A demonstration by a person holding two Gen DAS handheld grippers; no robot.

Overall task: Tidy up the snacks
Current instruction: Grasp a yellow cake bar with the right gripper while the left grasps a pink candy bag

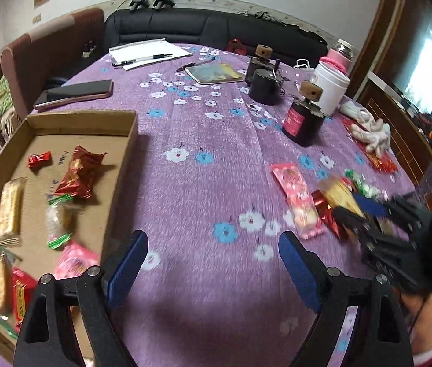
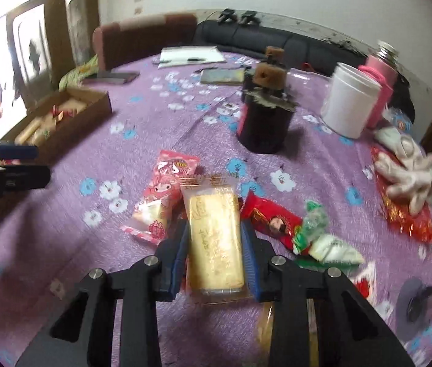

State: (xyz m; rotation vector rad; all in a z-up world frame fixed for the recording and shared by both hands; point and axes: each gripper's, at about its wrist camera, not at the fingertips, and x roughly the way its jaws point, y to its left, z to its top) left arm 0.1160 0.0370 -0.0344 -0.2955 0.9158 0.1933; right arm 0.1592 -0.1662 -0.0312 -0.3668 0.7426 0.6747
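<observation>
Right gripper (image 2: 214,244) clamps a cake bar (image 2: 214,241).
Left gripper (image 1: 213,263) gapes wide, empty, beside the box (image 1: 130,140).

A purple flowered tablecloth (image 1: 203,183) covers the table, and the cardboard tray (image 1: 130,140) sits at its left edge. Right of the tray, well apart, lie a pink snack packet (image 1: 297,202), a red wrapped sweet (image 2: 272,221) and a green-and-white candy (image 2: 323,241). Beyond the tray rest a phone (image 1: 75,91), white papers (image 1: 145,52) with a pen, a booklet (image 1: 214,73), dark jars (image 1: 301,122) and a white canister (image 1: 332,88).
</observation>
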